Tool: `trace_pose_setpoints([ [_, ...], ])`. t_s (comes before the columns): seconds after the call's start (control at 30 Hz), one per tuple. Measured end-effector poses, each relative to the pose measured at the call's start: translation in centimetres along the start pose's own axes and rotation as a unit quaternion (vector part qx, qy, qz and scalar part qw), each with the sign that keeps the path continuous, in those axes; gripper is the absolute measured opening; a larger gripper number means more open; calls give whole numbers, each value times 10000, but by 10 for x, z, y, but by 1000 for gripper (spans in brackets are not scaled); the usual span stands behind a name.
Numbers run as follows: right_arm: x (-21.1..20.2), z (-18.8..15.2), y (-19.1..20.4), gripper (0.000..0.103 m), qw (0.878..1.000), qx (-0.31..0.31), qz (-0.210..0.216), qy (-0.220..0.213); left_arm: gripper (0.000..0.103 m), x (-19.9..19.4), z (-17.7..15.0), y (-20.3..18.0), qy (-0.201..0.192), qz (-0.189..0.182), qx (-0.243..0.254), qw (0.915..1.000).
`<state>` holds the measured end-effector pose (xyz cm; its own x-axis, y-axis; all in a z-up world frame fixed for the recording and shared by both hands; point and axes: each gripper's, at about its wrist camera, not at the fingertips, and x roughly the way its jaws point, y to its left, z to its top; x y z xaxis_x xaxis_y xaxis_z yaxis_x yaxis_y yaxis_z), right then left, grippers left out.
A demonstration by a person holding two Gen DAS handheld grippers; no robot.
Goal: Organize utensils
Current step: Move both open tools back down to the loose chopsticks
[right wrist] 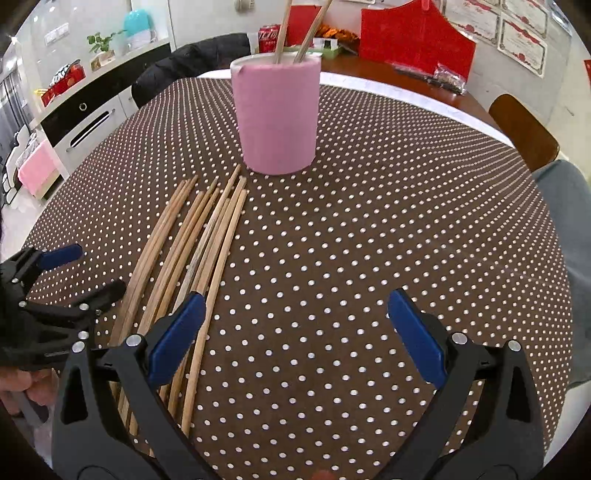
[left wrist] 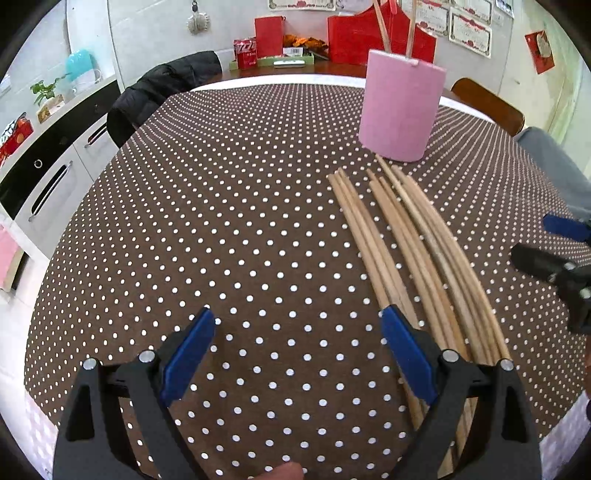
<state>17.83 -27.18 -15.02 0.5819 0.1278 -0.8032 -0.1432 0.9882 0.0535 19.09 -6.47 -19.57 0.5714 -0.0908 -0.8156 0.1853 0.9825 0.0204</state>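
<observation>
Two chopsticks (right wrist: 282,31) in one pink holder (right wrist: 277,114).

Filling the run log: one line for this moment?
left gripper: open, empty | right gripper: open, empty | chopsticks: loose on tablecloth | pink holder: two inside

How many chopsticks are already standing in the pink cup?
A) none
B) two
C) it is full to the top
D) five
B: two chopsticks stick up out of the pink cup, while the rest of the chopsticks lie flat on the dotted tablecloth in front of it.
</observation>
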Motion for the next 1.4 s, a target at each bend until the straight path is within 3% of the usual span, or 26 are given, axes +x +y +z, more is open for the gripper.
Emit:
trace_pose_setpoints([
  [0.17, 2, -2, -2, 97, 10000, -6, -22, 4, 90, 2, 0, -1, 16, -108, -55, 9999],
  [0.67, 24, -9, 20, 97, 9967, -651, -272, 395, 91, 8, 5, -13, -141, 139, 229, 9995],
  [1.1, 32, -13, 29, 97, 9966, -633, -331, 415, 91, 7, 0, -14, -214, 336, 294, 9988],
  [1.2, 29, -11, 24, 89, 9966, -584, -428, 399, 91, 8, 2, -14, -183, 373, 315, 9986],
  [1.4, 37, 3, 23, 88, 9989, -357, -75, 292, 91, 17, 15, -17, -25, 413, 530, 9977],
])
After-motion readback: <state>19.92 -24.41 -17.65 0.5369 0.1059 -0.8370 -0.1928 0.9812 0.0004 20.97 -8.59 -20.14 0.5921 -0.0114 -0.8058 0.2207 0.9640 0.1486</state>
